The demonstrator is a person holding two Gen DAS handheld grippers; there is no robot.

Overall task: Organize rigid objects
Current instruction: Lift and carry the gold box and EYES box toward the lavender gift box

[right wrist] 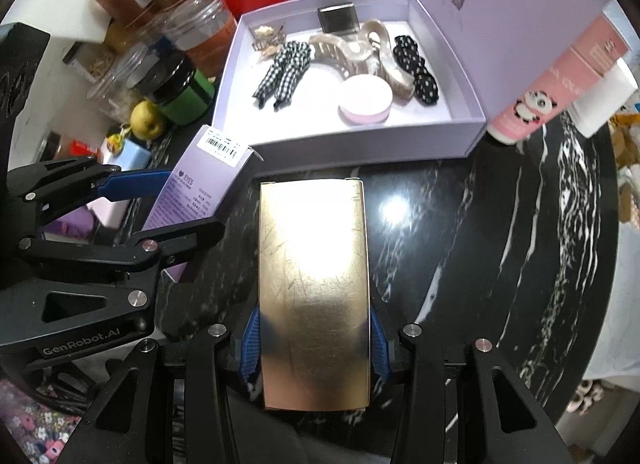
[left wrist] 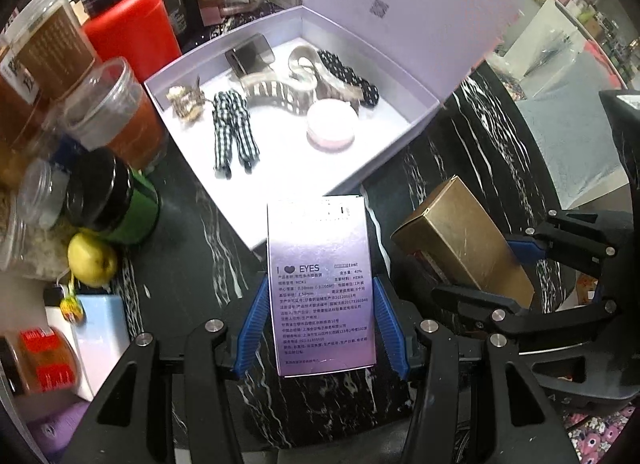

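Left wrist view: a black marble table (left wrist: 460, 168) carries an open lilac storage box (left wrist: 400, 132) of hair clips, with jars crowding its left edge. The left gripper (left wrist: 320, 324) clamps a lilac carton (left wrist: 320, 284) between blue pads, just short of the storage box's near corner.

Right wrist view: on the same table, the right gripper (right wrist: 314, 340) pinches a gold carton (right wrist: 314, 284), held before the storage box's near wall (right wrist: 360, 144). A pink tube (right wrist: 560, 84) leans by its right corner.
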